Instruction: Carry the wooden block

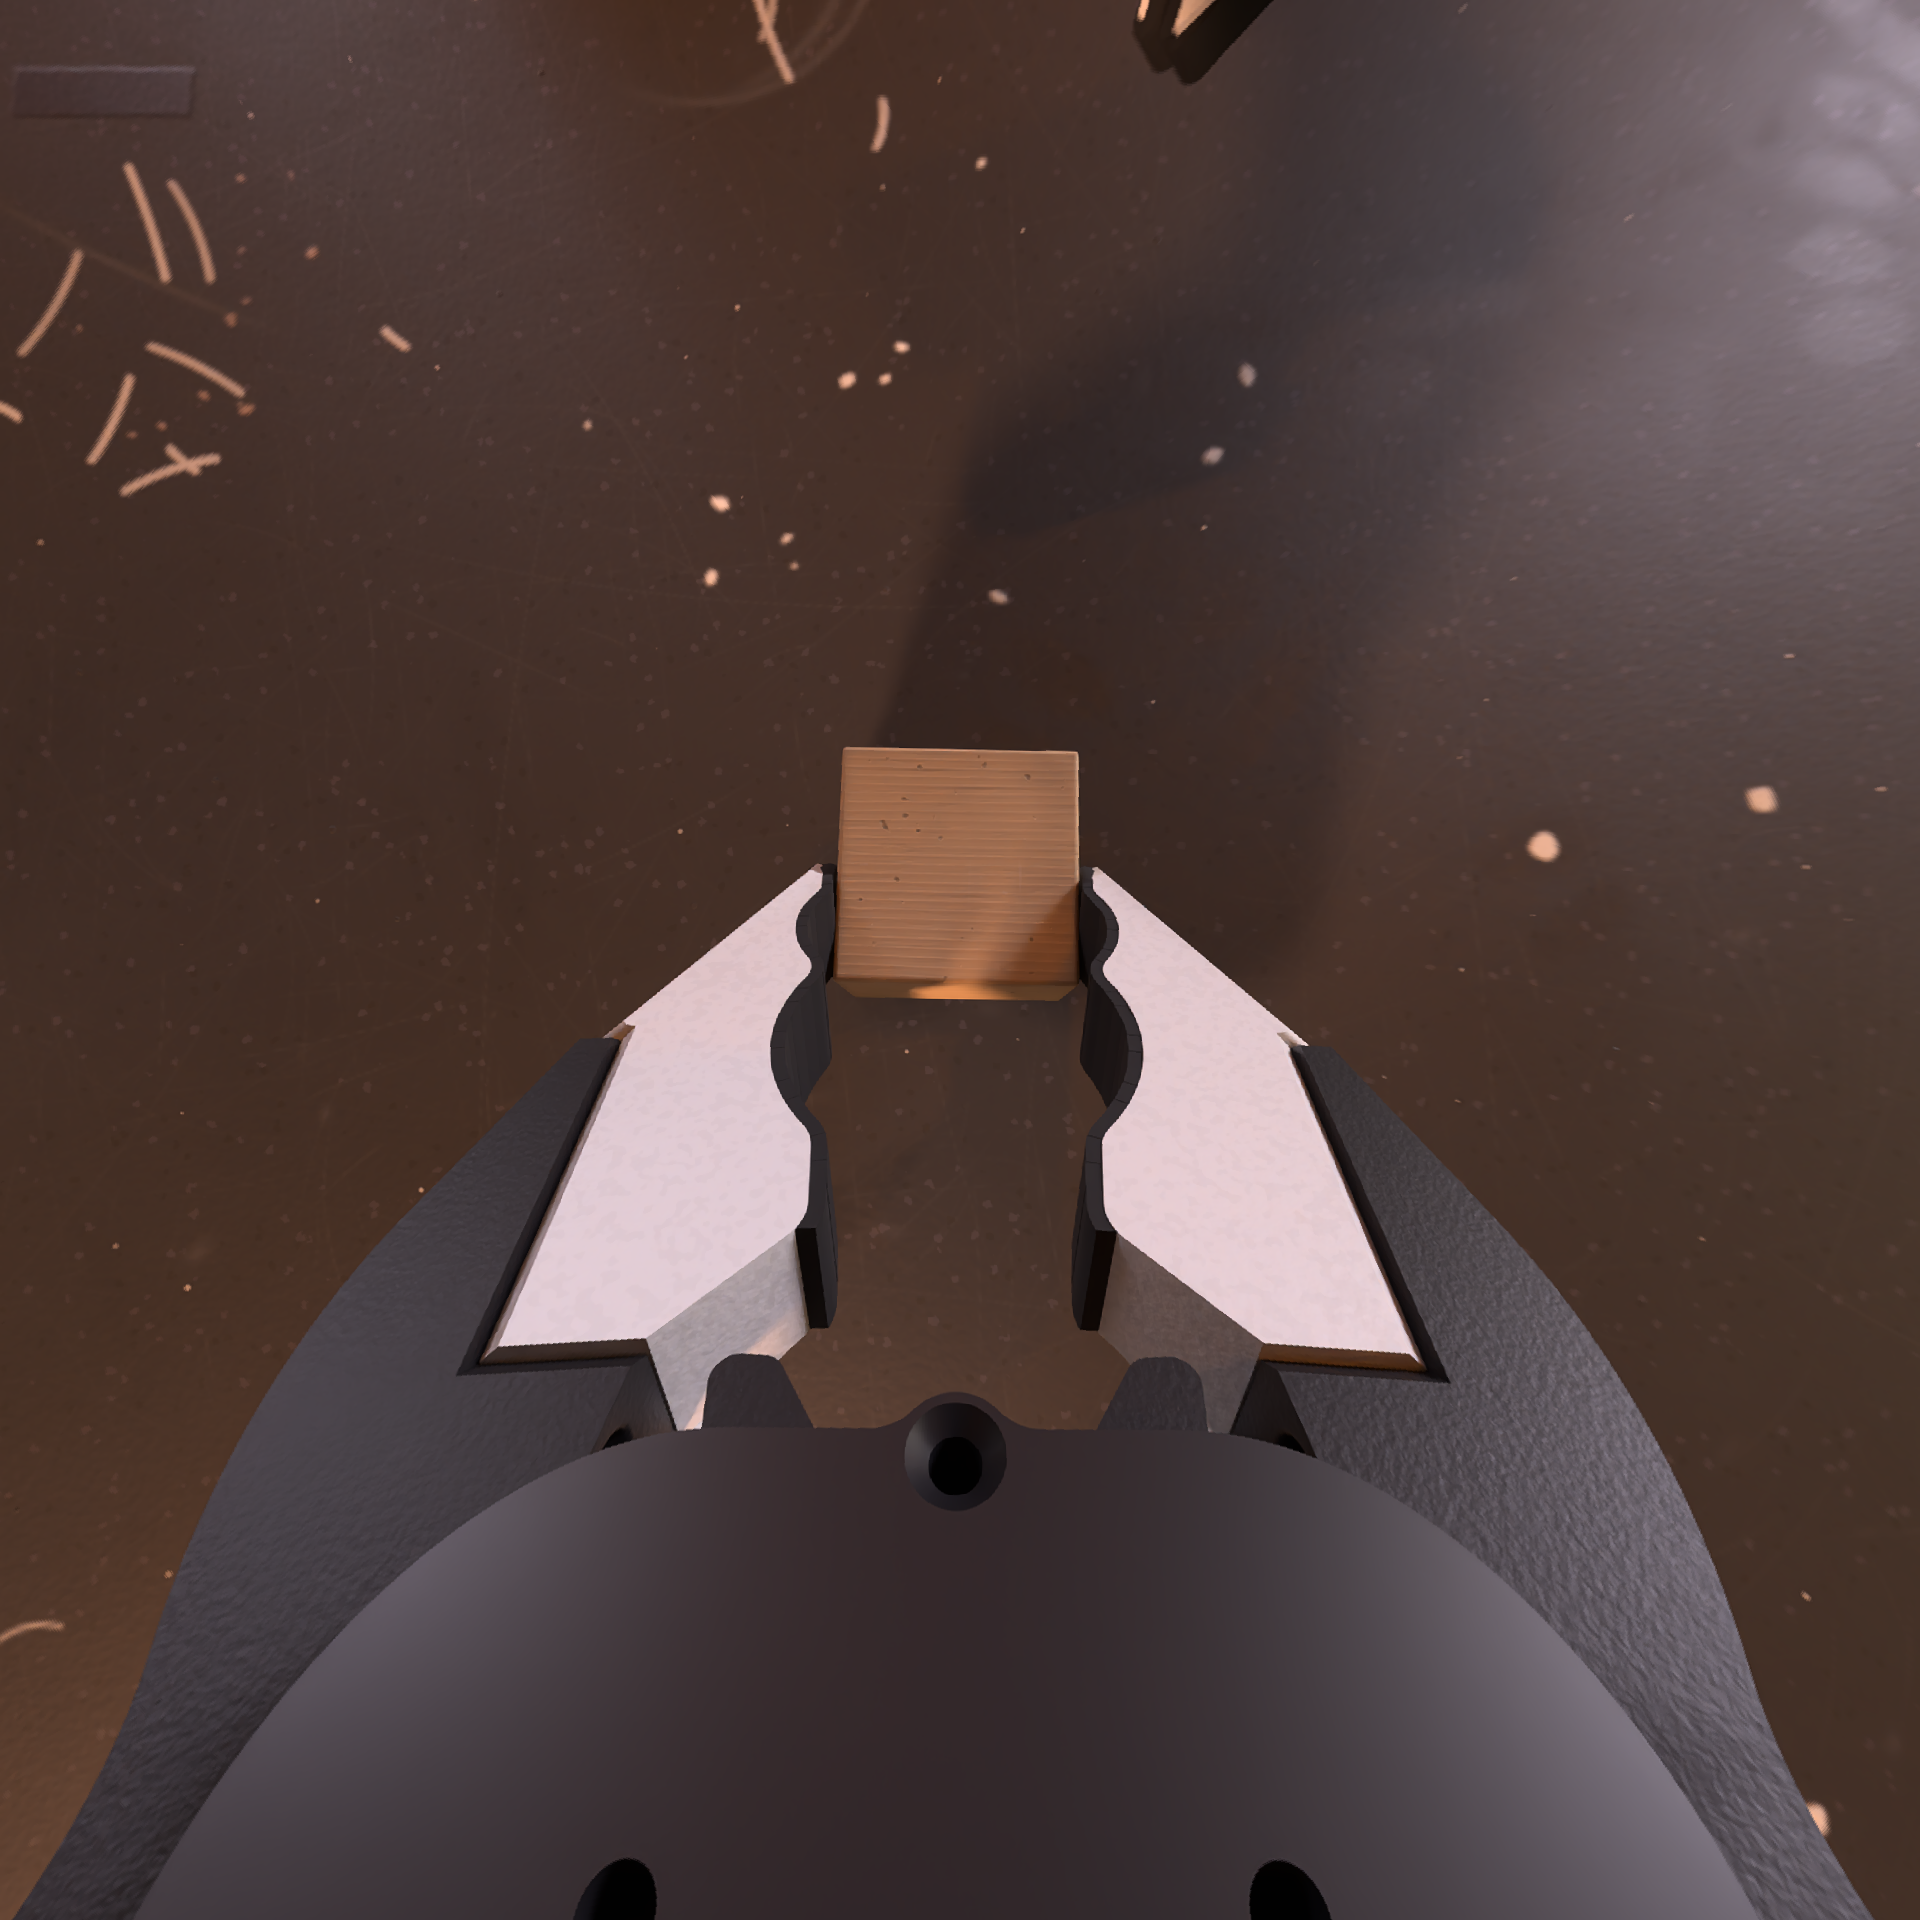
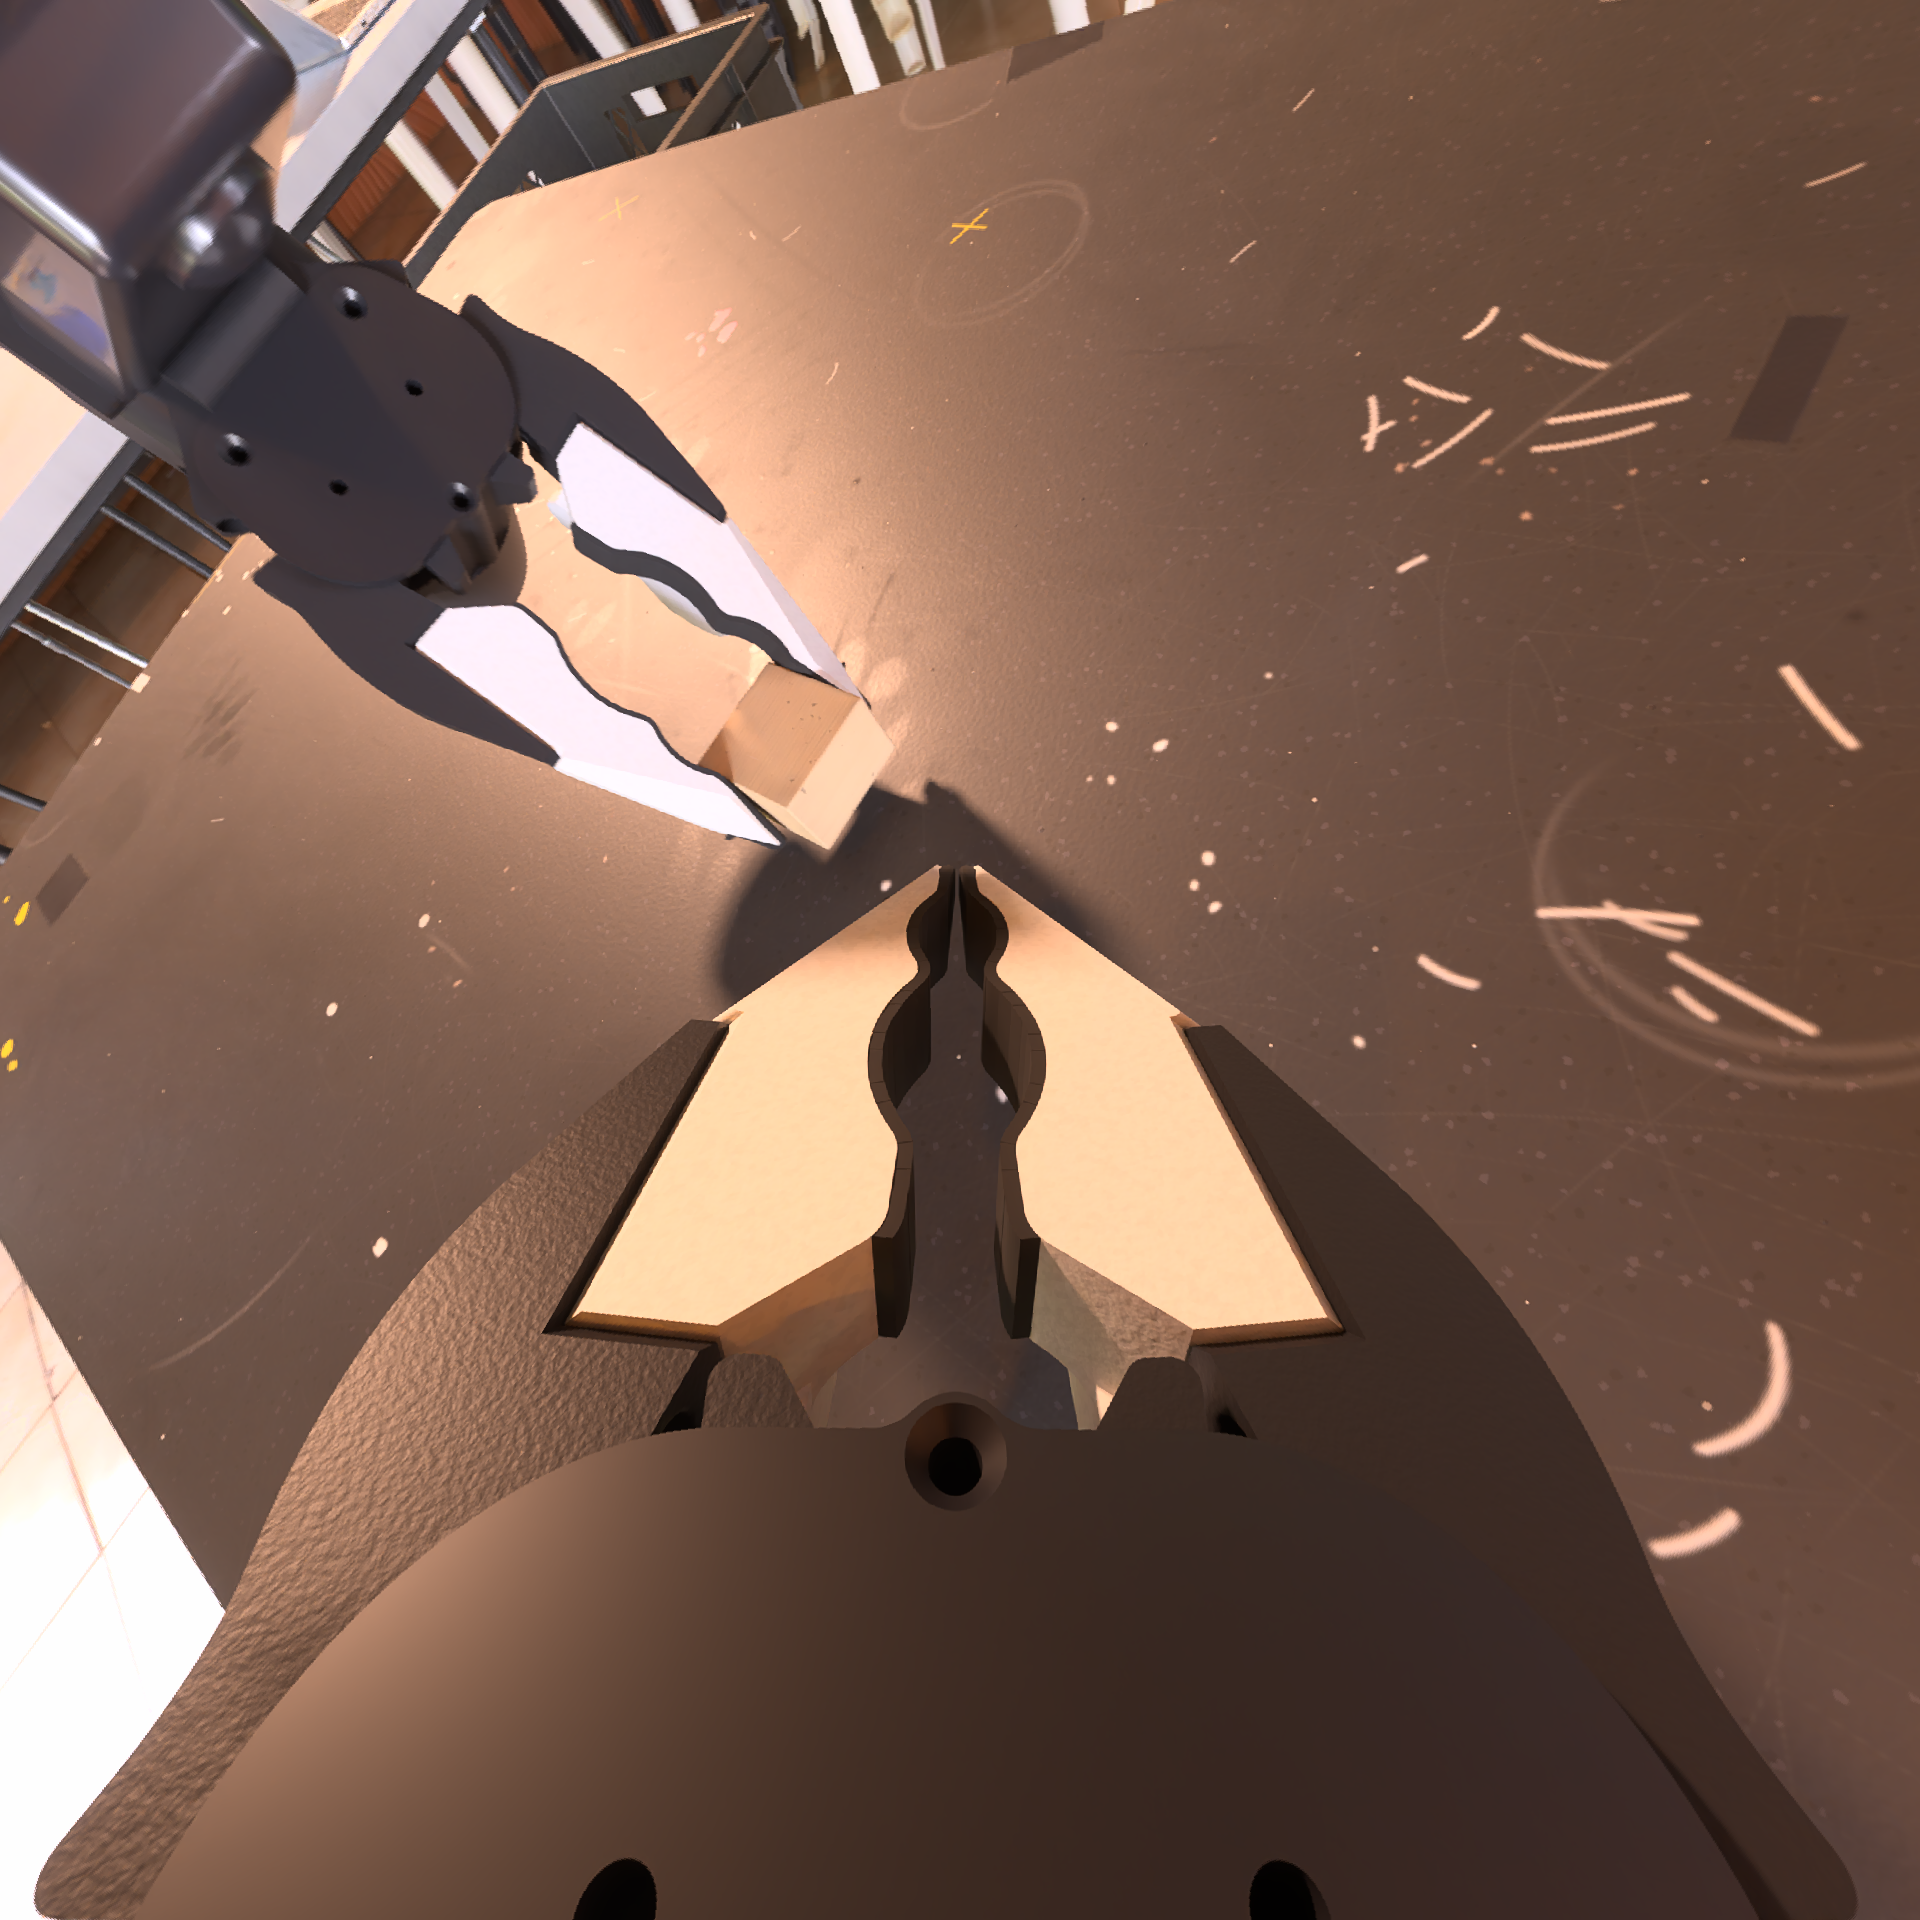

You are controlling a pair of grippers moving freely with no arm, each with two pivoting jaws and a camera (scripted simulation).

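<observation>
Your left gripper (image 1: 956, 925) has the wooden block (image 1: 956, 868) pinched only at the fingertips, w/ most of it sticking out toward 12 o'clock. Thin bite, so a quick swing could twist it loose onto the table (image 1: 416, 727). Right gripper (image 2: 958, 878) is closed tight on nothing, the block (image 2: 805, 753) near its 11 o'clock; watch for a bump.

Wooden block (image 1: 956, 873) sits between the left gripper (image 1: 956, 883) fingertips, over the table (image 1: 416, 727). In the right wrist view, block and left gripper lie ahead and left of the right gripper (image 2: 958, 873), tips near the block.
</observation>
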